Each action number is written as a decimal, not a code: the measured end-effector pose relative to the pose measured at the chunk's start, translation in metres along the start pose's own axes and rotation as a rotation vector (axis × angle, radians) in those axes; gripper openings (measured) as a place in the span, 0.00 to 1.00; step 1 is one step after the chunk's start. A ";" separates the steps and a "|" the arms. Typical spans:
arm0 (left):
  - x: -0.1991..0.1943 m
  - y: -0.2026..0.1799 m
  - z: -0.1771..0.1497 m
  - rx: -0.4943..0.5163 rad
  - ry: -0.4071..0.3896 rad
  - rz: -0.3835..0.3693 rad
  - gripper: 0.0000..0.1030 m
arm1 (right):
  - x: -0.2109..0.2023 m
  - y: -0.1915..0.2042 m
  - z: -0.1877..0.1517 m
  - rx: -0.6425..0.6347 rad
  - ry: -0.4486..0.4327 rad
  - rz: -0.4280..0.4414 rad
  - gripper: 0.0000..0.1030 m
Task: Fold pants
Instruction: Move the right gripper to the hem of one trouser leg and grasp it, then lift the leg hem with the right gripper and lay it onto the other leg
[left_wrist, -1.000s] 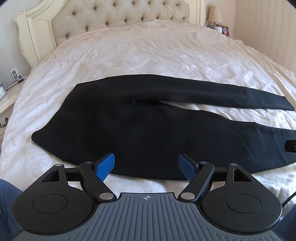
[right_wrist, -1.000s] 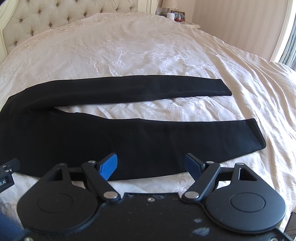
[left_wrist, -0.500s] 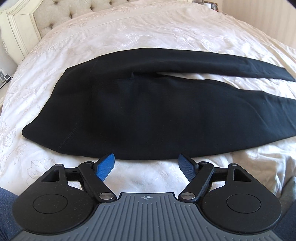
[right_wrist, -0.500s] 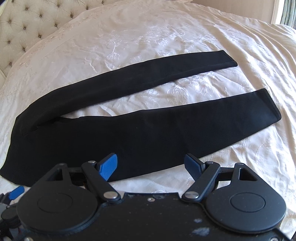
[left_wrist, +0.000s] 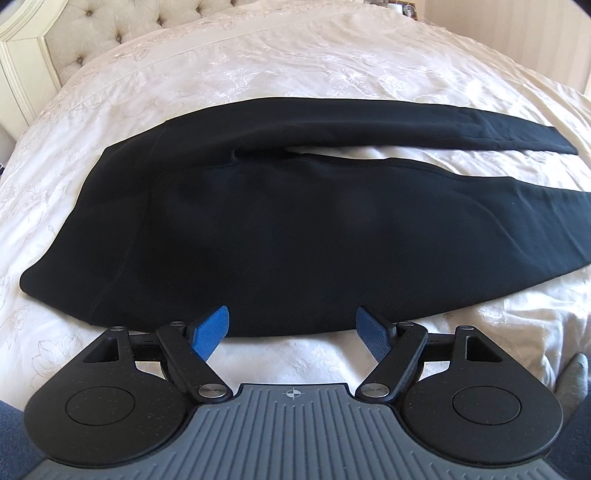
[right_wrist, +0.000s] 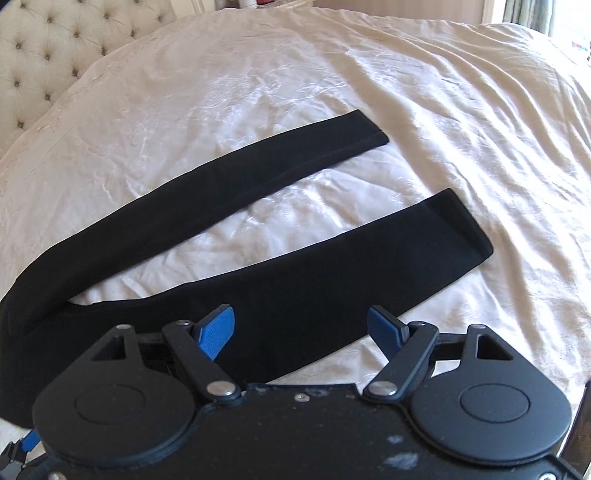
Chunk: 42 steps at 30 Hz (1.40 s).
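Black pants (left_wrist: 280, 229) lie flat on a cream bedspread, waist at the left, two legs spread apart toward the right. My left gripper (left_wrist: 293, 328) is open and empty, hovering at the near edge of the hip part. In the right wrist view the pants (right_wrist: 332, 280) show both legs, with the far cuff (right_wrist: 365, 136) and the near cuff (right_wrist: 465, 225). My right gripper (right_wrist: 301, 330) is open and empty, just above the near leg's lower edge. A bit of the left gripper (right_wrist: 22, 443) shows at the bottom left there.
The bedspread (left_wrist: 295, 62) covers the whole bed. A tufted cream headboard (left_wrist: 122, 22) stands at the back left, also seen in the right wrist view (right_wrist: 48, 48). Small items sit on a nightstand (right_wrist: 266, 3) behind the bed.
Both grippers have moved closer and lower toward the pants, so the pants fill more of each view. The right view has turned toward the cuffs. Both jaws stay open.
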<state>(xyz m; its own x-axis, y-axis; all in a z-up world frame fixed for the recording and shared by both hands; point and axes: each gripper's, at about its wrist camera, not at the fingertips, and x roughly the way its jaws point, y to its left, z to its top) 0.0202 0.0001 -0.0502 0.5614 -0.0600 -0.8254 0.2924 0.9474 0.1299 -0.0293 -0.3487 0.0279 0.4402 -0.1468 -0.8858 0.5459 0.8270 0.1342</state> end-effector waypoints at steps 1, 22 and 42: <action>0.000 -0.002 0.000 0.013 -0.006 0.001 0.73 | 0.004 -0.009 0.003 0.014 0.007 -0.011 0.80; 0.014 -0.025 -0.008 0.149 -0.010 -0.018 0.73 | 0.108 -0.092 -0.003 0.194 0.161 0.133 0.05; 0.016 -0.048 -0.020 0.320 -0.088 0.005 0.73 | 0.022 -0.003 0.043 0.295 -0.161 0.248 0.05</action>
<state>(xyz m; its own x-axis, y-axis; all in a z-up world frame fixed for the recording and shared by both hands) 0.0001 -0.0399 -0.0808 0.6240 -0.0960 -0.7755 0.5101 0.8019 0.3112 0.0098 -0.3779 0.0272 0.6775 -0.0651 -0.7326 0.5795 0.6606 0.4772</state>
